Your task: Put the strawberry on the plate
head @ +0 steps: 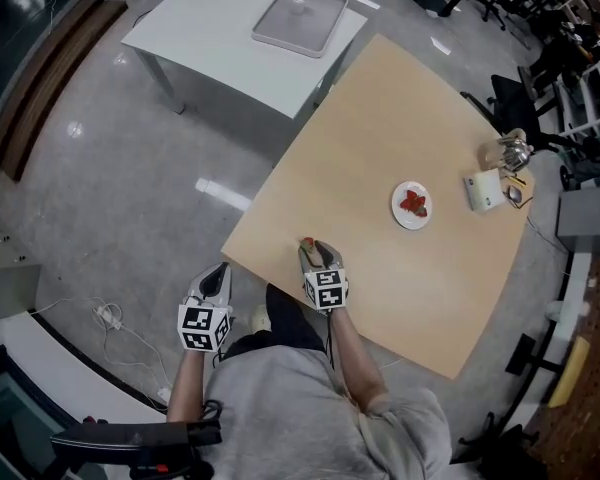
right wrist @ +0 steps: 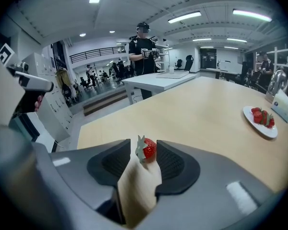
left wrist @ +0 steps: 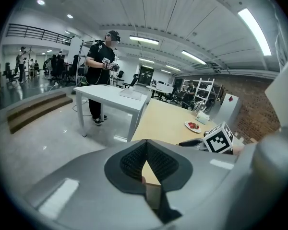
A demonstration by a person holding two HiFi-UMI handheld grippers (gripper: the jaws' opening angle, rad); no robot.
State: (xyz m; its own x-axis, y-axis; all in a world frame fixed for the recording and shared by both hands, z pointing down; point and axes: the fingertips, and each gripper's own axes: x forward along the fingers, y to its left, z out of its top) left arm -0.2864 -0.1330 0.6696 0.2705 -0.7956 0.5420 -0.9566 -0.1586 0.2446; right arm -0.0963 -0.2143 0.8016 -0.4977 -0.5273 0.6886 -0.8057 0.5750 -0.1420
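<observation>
Right tongs (right wrist: 146, 145): jaws apart over the near corner of the counter (right wrist: 206, 104), with one strawberry (right wrist: 149, 149) lying on the wood between their tips, closest to the right-hand jaw. Left tongs (left wrist: 145, 145): jaws closed tip to tip, empty, just off the counter's edge beside the right tongs. The plate (right wrist: 256, 125), bearing other strawberries (right wrist: 262, 117), stands well ahead and right of the right tongs.

seen from above, the person reaches both forearms forward and low. the left gripper (head: 217, 274) sits beside the body, angled downward, its jaws closed tip to tip. the right gripper (head: 318, 252) sits further forward and tilts more steeply down, jaws spread apart (a strawberry (right wrist: 149, 148) sits between their tips).
</observation>
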